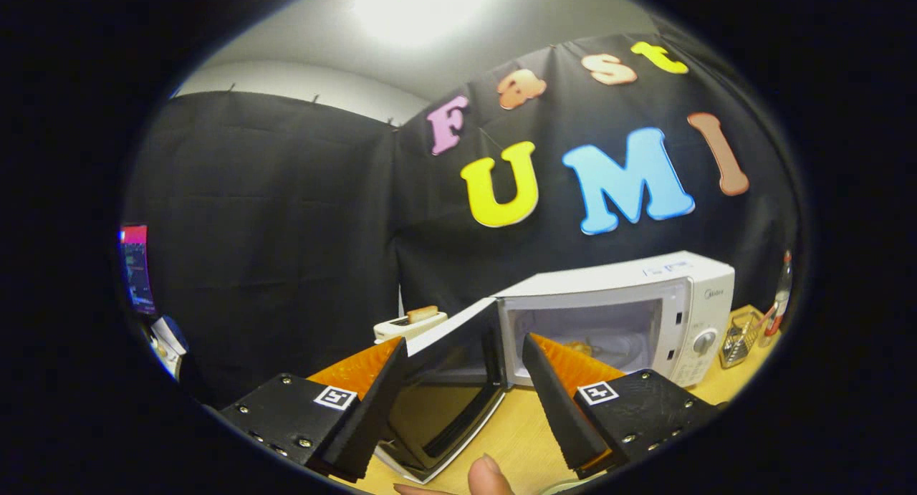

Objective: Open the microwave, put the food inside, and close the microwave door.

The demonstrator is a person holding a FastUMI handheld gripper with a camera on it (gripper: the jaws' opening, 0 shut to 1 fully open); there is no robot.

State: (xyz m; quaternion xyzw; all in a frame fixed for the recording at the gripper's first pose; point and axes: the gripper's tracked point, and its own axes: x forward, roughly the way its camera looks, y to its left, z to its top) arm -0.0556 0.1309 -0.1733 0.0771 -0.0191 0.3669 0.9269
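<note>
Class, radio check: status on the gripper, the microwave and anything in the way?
Gripper open, holding nothing. Microwave door swung open between the fingers, food on the turntable. A fingertip near the door's lower edge.

Gripper [466,352] spread empty; microwave [645,309] door [444,380] open.

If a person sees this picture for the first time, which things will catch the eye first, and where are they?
The white microwave stands on the wooden table just beyond the fingers, and its door is swung wide open toward the gripper. The gripper's fingers are spread apart, holding nothing, with the open door between them. Behind the door, a white toaster holds a slice of bread, and a fingertip shows low between the fingers.
</note>
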